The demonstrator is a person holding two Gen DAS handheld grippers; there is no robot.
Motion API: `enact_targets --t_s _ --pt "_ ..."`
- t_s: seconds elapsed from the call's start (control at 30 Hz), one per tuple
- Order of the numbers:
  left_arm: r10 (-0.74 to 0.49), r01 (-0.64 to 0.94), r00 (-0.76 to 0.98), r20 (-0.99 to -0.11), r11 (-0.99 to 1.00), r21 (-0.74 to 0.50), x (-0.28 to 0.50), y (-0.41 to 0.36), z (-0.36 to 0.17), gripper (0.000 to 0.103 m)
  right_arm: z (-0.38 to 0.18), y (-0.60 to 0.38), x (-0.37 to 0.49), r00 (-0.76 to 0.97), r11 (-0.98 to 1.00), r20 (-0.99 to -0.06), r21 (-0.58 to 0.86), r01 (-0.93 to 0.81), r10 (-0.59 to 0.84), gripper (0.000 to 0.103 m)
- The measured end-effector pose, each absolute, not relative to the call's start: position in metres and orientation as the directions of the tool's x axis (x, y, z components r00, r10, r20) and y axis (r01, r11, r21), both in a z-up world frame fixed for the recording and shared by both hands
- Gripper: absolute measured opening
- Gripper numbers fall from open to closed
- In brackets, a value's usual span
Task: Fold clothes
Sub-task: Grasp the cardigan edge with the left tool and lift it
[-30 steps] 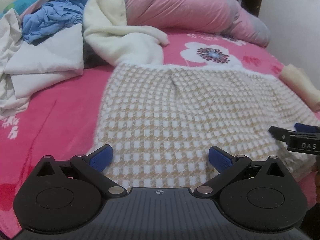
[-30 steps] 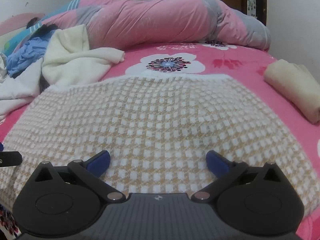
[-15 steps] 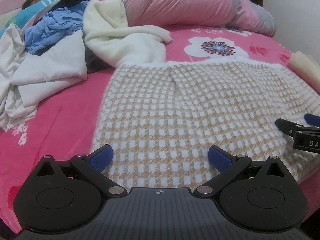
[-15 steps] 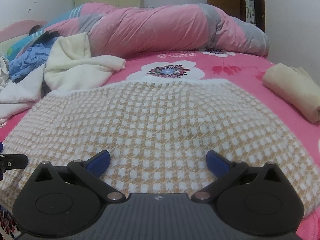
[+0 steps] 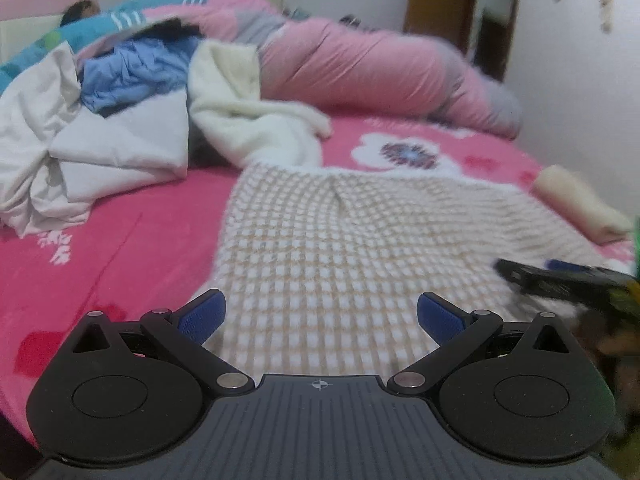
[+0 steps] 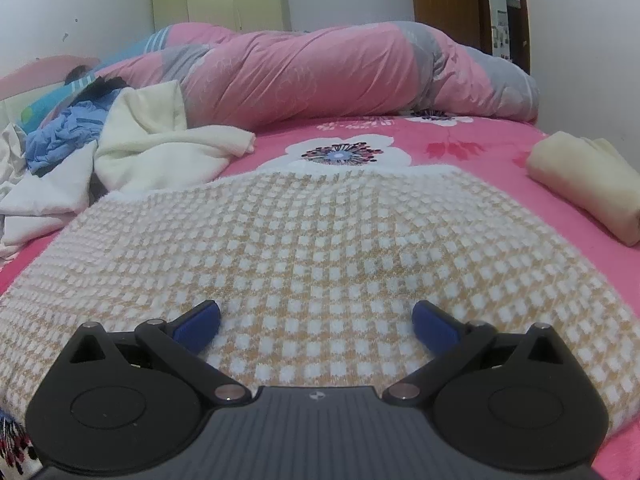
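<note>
Blue-padded fingers (image 5: 202, 316) of left gripper (image 5: 320, 316) spread wide, empty, hovering over near edge of checked tan-and-white knit garment (image 5: 340, 248). Right gripper (image 6: 316, 320) likewise spread, gripping nothing, low over same garment. Garment laid flat on pink floral bed (image 6: 492, 148). Beyond its far left corner, touching it: cream fleece (image 6: 168, 152); further left, heaped white cloth (image 5: 100, 152) and crumpled blue garment (image 5: 132, 72). Off to the right, apart from garment: rolled cream bundle (image 6: 588, 180). Along far side: pink-and-grey quilt (image 6: 328, 72).
</note>
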State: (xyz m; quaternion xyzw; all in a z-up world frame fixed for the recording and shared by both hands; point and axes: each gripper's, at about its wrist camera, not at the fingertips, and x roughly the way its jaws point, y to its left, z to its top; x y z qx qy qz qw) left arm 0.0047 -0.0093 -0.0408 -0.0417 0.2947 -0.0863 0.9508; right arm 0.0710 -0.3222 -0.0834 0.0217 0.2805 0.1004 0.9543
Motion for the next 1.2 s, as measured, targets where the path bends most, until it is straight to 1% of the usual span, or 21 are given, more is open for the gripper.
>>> enact_targets --t_s 0.13,0.2,0.27,0.33,0.4,0.53,0.6,0.67,0.7,0.77,0.9,0.93,0.97,1.0,1.03,1.07,1.2 --pt "-0.251 0.167 0.802 -0.541 0.965 -0.201 -0.029 0.003 -0.050 0.103 -0.084 -0.323 0.070 0.826 0.979 -0.525 0.097 -0.182 0.206 0.103" --pt "-0.287 0.156 0.779 -0.557 0.950 -0.271 -0.034 0.008 -0.060 0.102 -0.085 -0.323 0.070 0.827 0.978 -0.522 0.098 -0.183 0.207 0.103" --pt "-0.324 0.128 0.754 -0.571 0.926 -0.356 -0.027 0.013 -0.071 0.099 -0.085 -0.324 0.069 0.830 0.978 -0.518 0.098 -0.182 0.207 0.103" --pt "-0.369 0.108 0.753 -0.544 0.886 -0.451 -0.018 0.019 -0.081 0.099 -0.086 -0.323 0.068 0.832 0.979 -0.515 0.098 -0.180 0.205 0.103" --pt "-0.394 0.085 0.755 -0.524 0.851 -0.518 -0.005 0.023 -0.091 0.097 -0.086 -0.323 0.068 0.832 0.979 -0.517 0.098 -0.177 0.202 0.103" --pt "-0.400 0.028 0.786 -0.471 0.785 -0.619 0.015 0.035 -0.106 0.095 -0.085 -0.322 0.068 0.829 0.980 -0.522 0.097 -0.175 0.200 0.103" --pt "-0.391 0.017 0.806 -0.444 0.766 -0.643 0.022 0.038 -0.106 0.091 -0.084 -0.322 0.068 0.828 0.980 -0.524 0.097 -0.175 0.200 0.103" --pt "-0.373 0.002 0.821 -0.431 0.758 -0.652 0.028 0.040 -0.108 0.077 -0.084 -0.322 0.068 0.827 0.980 -0.526 0.096 -0.175 0.199 0.103" --pt "-0.365 -0.005 0.827 -0.427 0.755 -0.655 0.031 0.041 -0.109 0.074 -0.084 -0.322 0.068 0.826 0.980 -0.527 0.095 -0.174 0.198 0.103" --pt "-0.351 -0.010 0.841 -0.411 0.750 -0.661 0.035 0.042 -0.110 0.055 -0.083 -0.321 0.069 0.824 0.981 -0.532 0.094 -0.172 0.196 0.103" --pt "-0.345 -0.004 0.849 -0.400 0.753 -0.658 0.042 0.040 -0.117 0.049 -0.081 -0.319 0.071 0.818 0.983 -0.545 0.089 -0.163 0.185 0.103" --pt "-0.343 -0.004 0.851 -0.398 0.753 -0.658 0.042 0.040 -0.118 0.044 -0.081 -0.318 0.071 0.815 0.983 -0.550 0.086 -0.160 0.181 0.103" --pt "-0.340 -0.004 0.853 -0.396 0.754 -0.657 0.041 0.041 -0.117 0.037 -0.080 -0.317 0.072 0.812 0.984 -0.556 0.082 -0.158 0.177 0.103" --pt "-0.338 -0.007 0.856 -0.392 0.750 -0.662 0.041 0.042 -0.115 0.032 -0.079 -0.316 0.073 0.809 0.985 -0.562 0.079 -0.155 0.173 0.103" --pt "-0.342 0.000 0.860 -0.379 0.743 -0.670 0.037 0.044 -0.112 0.024 -0.078 -0.315 0.074 0.805 0.985 -0.568 0.077 -0.153 0.170 0.103" --pt "-0.346 0.016 0.868 -0.357 0.737 -0.676 0.037 0.046 -0.107 0.020 -0.078 -0.315 0.075 0.802 0.986 -0.574 0.076 -0.151 0.167 0.103" --pt "-0.375 0.133 0.893 -0.247 0.745 -0.654 0.037 0.039 -0.078 0.014 -0.079 -0.312 0.074 0.803 0.989 -0.578 0.064 -0.136 0.148 0.103"
